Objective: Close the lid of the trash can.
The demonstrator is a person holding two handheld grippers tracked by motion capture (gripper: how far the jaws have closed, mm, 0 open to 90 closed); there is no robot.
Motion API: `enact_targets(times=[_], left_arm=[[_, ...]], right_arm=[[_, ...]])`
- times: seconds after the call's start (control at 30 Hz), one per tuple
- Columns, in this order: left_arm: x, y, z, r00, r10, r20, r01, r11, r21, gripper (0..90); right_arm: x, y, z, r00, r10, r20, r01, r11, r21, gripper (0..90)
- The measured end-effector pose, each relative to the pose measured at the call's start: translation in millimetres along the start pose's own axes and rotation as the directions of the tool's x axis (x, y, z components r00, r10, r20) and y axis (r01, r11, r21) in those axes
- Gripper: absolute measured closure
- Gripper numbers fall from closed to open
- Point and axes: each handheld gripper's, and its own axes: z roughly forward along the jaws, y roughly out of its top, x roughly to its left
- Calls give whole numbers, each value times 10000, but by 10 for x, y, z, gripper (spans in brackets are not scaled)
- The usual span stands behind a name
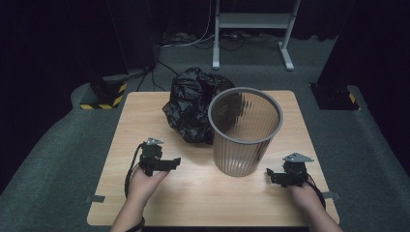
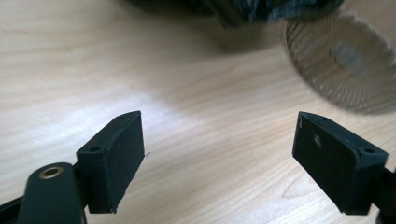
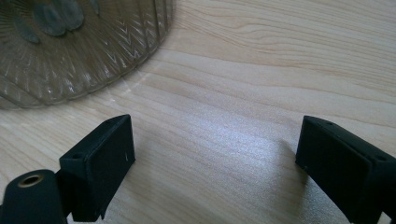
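A ribbed, see-through grey bin (image 1: pixel 245 130) stands upright near the middle of the wooden table (image 1: pixel 140 116). A crumpled black plastic bag (image 1: pixel 191 104) lies against its far left side. My left gripper (image 1: pixel 170 163) is low over the table, left of the bin, jaws open with nothing between them. In the left gripper view (image 2: pixel 217 154) the bin (image 2: pixel 341 70) is at the upper right and the bag (image 2: pixel 261 9) at the top edge. My right gripper (image 1: pixel 271 176) sits right of the bin's base, also open and empty (image 3: pixel 215 163), with the bin wall (image 3: pixel 79 46) at the upper left.
Bare wood lies in front of both grippers. On the floor beyond the table are a white metal frame (image 1: pixel 251 29), loose cables (image 1: pixel 193 41), and dark stands with yellow-black tape at the left (image 1: pixel 104 96) and right (image 1: pixel 338 94).
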Motion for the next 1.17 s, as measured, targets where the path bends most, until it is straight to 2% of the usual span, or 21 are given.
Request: enact_targets(times=[0.1, 0.23, 0.33, 0.37, 0.43, 0.47, 0.53, 0.57, 0.6, 0.73, 1.17], left_arm=[[-31, -115, 112, 9999, 101, -18, -100, 9999, 136, 158], [-70, -236, 224, 9977, 646, -225, -641, 9978, 185, 153], [-95, -304, 284, 9901, 1226, -680, -1216, 9924, 184, 149], [-95, -337, 311, 9904, 1165, -744, -1156, 9932, 168, 149], [-81, -406, 373, 9948, 821, -599, -811, 9965, 191, 146], [-89, -443, 403, 9946, 835, -613, -840, 9964, -65, 135], [-125, -466, 457, 9863, 1414, -848, -1433, 9895, -174, 76], [-146, -479, 493, 9793, 1736, -1037, -1769, 9840, -233, 52], [-160, -498, 527, 9798, 1727, -1004, -1785, 9826, -518, 0], [-183, -470, 555, 9804, 1566, -1196, -1638, 9850, -535, 0], [-184, -447, 575, 9811, 1593, -1098, -1658, 9847, -531, 0]], right_arm=[[1, 0, 0, 10000, 9, 0, -9, 10000, 4, 111], [2, 1, 0, 10000, 20, -1, -20, 10000, 11, 111], [-2, 2, 2, 10000, -21, -8, 21, 10000, 1, 109], [3, 2, 1, 10000, 25, 2, -25, 10000, 15, 110], [4, 1, 1, 10000, 23, 10, -23, 10000, 0, 111], [4, 1, 1, 10000, 19, 7, -19, 10000, 1, 110], [3, 2, 2, 10000, 11, 3, -11, 10000, 7, 108], [2, 3, 4, 10000, 3, -8, -3, 10000, 7, 107], [3, 4, 5, 10000, 8, -7, -8, 10000, 12, 105], [3, 6, 8, 10000, 9, -14, -9, 10000, 17, 104], [15, 2, 3, 9999, 88, 105, -88, 10000, 18, 104]])
